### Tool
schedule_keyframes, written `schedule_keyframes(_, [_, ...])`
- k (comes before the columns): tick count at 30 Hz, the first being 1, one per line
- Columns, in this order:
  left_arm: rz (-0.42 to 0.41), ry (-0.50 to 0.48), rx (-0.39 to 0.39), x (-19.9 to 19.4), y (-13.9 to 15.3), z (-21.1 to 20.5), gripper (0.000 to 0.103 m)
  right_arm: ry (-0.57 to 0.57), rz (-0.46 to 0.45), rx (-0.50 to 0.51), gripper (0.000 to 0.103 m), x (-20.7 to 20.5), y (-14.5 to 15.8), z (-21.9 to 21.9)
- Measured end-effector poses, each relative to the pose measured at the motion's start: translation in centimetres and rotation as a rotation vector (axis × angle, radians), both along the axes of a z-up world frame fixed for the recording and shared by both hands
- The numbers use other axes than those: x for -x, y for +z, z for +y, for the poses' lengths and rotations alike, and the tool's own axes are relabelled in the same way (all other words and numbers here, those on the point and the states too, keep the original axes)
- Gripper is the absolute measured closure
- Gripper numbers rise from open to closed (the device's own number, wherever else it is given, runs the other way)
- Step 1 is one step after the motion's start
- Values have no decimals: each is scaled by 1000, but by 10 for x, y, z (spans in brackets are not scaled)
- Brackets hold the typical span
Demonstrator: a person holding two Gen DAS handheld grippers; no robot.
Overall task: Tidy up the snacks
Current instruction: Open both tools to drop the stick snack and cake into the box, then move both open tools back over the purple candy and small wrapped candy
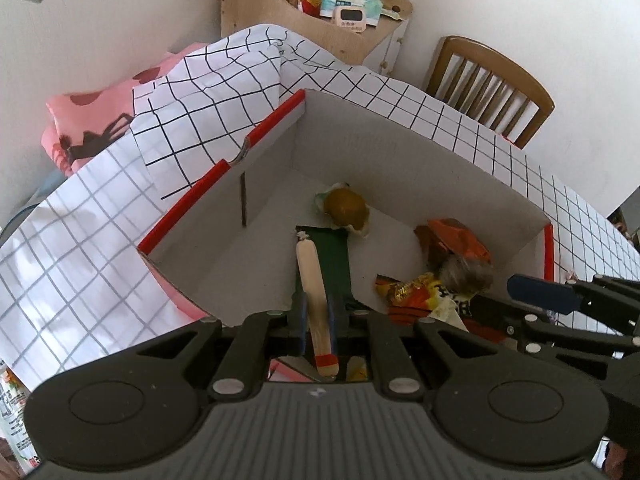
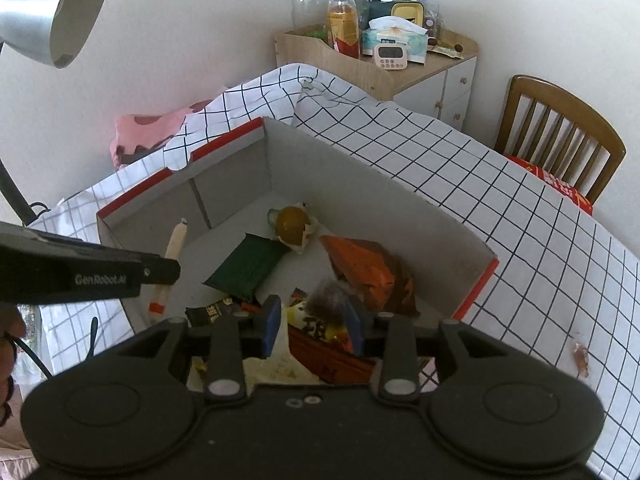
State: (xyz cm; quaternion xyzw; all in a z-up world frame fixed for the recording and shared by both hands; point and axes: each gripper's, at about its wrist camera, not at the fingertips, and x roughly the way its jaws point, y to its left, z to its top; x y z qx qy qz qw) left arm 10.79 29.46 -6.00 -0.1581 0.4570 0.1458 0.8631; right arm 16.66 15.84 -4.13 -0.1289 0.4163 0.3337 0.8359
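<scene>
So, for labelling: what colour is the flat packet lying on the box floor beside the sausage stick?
Dark green, best seen in the right wrist view.

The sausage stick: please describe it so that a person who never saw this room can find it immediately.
Look at the large open cardboard box with red edges on the checked tablecloth. Over its near left part, the left tongs are closed on a long, thin, pale beige sausage stick with a red band near one end. The other snacks in the box are flat or crumpled packets; only this one is a slim rod.
</scene>
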Motion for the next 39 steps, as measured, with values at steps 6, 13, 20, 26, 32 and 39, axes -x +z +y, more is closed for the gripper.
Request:
schedule_keyframes(6, [-9,-26,-17,3,5,-14,88,-14,5,-22,60,2,5,-12])
schedule_keyframes(13, [-63,-49,-42,12,21,-32,55,-31,-15,-56,49,9,21,-34])
schedule_keyframes(20, [-124,-80,-62,17,42,-61,49,-70,-49,-98,39,14,40,-68])
schedule_keyframes(26, [-173,-137,-85,17,56,-98,46,-109,-74,-131,28,17,55,-103])
schedule_keyframes(32, [-209,-188,-90,11,67,-137,38,-154,-101,-154,21,17,66,-143])
schedule_keyframes(39, [-243,-238,-81,-1,72,-181,36,-225,-117,-163,16,10,70,-194])
